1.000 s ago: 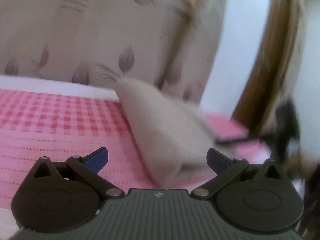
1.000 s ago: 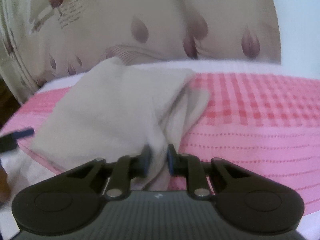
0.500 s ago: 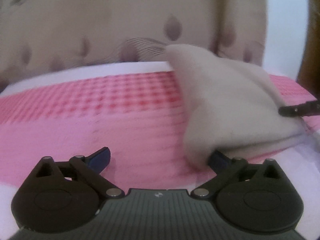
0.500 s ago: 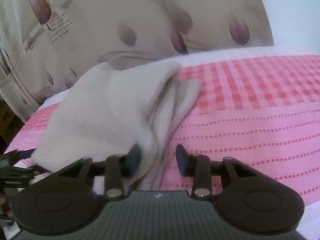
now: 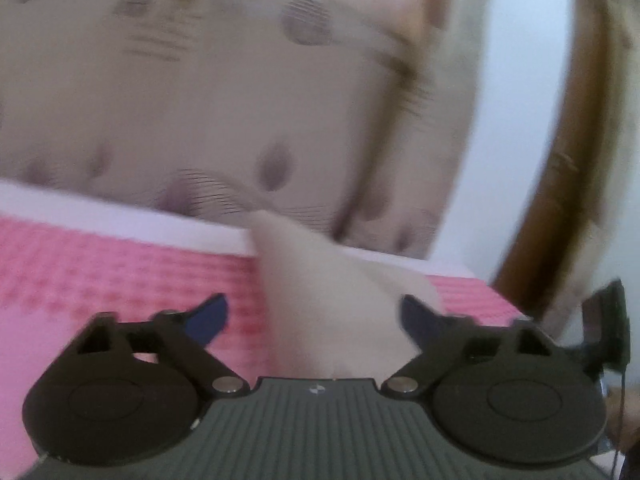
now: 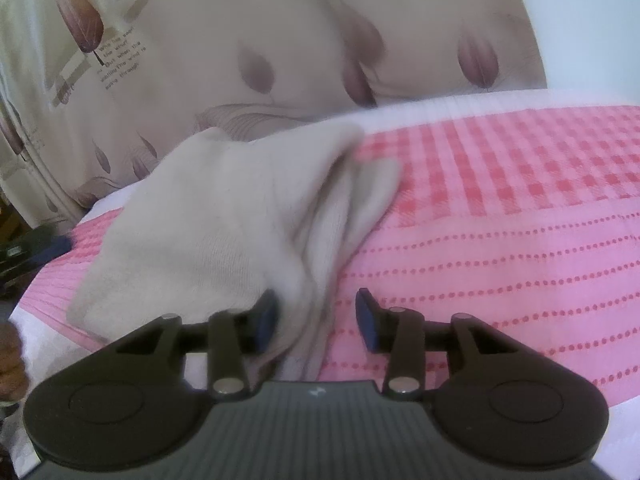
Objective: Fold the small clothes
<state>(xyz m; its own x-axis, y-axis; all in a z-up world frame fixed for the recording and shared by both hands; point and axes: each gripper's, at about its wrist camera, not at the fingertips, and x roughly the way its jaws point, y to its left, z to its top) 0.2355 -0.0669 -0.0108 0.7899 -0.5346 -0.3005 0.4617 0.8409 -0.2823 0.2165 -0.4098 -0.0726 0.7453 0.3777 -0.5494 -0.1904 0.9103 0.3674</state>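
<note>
- A pink checked blanket (image 6: 500,208) covers the bed, with a leaf-print curtain (image 6: 280,40) behind.
- A small beige cloth (image 6: 224,220) lies bunched on the blanket, soft, light and floppy.
- Best hold looks like a thin corner.
- The right gripper (image 6: 316,316) is opening, cloth loose between its pads.
- The left gripper (image 5: 312,314) is closing around the cloth, not pinching yet.

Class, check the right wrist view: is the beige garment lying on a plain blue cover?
No: the beige garment lies on a pink checked cover.
</note>
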